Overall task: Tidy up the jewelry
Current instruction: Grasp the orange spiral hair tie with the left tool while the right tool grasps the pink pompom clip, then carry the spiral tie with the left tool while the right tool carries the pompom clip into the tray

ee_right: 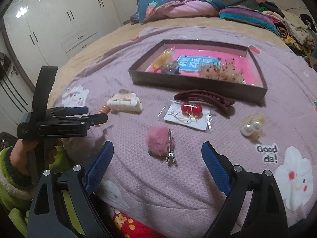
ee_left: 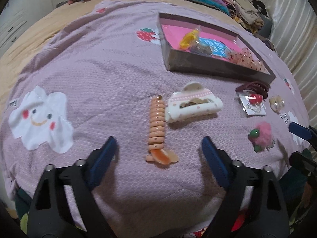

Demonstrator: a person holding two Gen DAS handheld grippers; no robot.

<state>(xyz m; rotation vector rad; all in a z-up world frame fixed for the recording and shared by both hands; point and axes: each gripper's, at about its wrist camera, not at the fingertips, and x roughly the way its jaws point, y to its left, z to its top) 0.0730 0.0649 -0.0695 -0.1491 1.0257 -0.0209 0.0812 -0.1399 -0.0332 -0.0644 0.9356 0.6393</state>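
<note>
On the bed, the left gripper (ee_left: pixel 158 148) hangs released, straddling a peach spiral hair tie (ee_left: pixel 157 128); the box (ee_left: pixel 214 70) sits at one o'clock. The right gripper (ee_right: pixel 157 152), also released, brackets a pink pom-pom clip (ee_right: pixel 159 140). Each should probably descend centred before clenching.

1. One box (ee_right: pixel 198 87), holding one yellow clip (ee_right: pixel 161 60) and one beaded scrunchie (ee_right: pixel 221 72).
2. In front of the box: two claw clips, white (ee_right: pixel 124 103) and maroon (ee_right: pixel 204 98).
3. One coil tie (ee_left: pixel 157 125).
4. Two earring pairs: cherry (ee_right: pixel 191 109), pearl (ee_right: pixel 252 128).
5. One pink pompom clip (ee_right: pixel 160 140).
</note>
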